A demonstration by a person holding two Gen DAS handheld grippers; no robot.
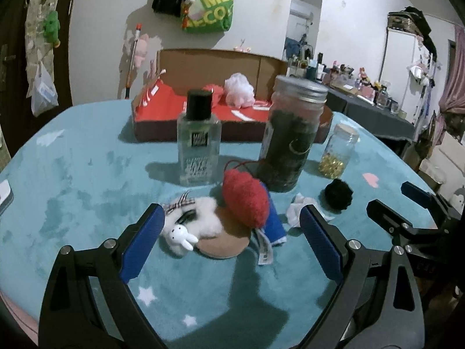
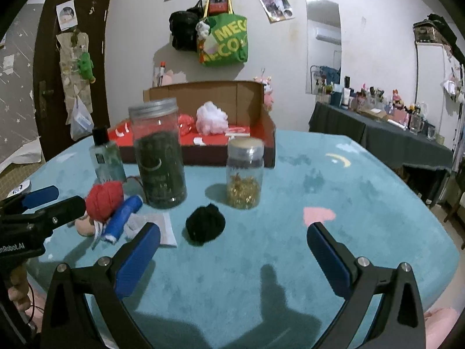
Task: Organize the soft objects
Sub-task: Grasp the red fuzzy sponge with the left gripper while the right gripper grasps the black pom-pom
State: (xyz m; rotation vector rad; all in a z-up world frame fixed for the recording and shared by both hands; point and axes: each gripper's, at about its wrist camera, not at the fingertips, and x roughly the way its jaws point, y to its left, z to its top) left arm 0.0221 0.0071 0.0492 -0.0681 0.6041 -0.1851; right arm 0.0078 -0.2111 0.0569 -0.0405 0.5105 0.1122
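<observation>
On the teal blanket lie a red pom-pom [image 1: 245,200] [image 2: 104,199], a small white plush rabbit [image 1: 180,237], a round tan pad [image 1: 229,245], a blue rolled cloth [image 1: 274,224] [image 2: 123,216], a crumpled white tissue [image 1: 295,209] [image 2: 164,226] and a black pom-pom [image 1: 338,195] [image 2: 205,224]. My left gripper [image 1: 232,215] [image 2: 65,199] is open, its fingers either side of the rabbit and red pom-pom pile, holding nothing. To its right, the right gripper [image 2: 234,229] [image 1: 389,196] is open just short of the black pom-pom. A white mesh puff [image 1: 239,90] [image 2: 210,117] sits in the red box [image 1: 162,110] [image 2: 268,142].
Behind the soft things stand a clear bottle [image 1: 199,145] [image 2: 106,157] with a black cap, a tall dark-filled jar [image 1: 290,136] [image 2: 158,154] and a small jar [image 1: 338,151] [image 2: 245,174] of gold pieces. The box's cardboard lid stands up at the back.
</observation>
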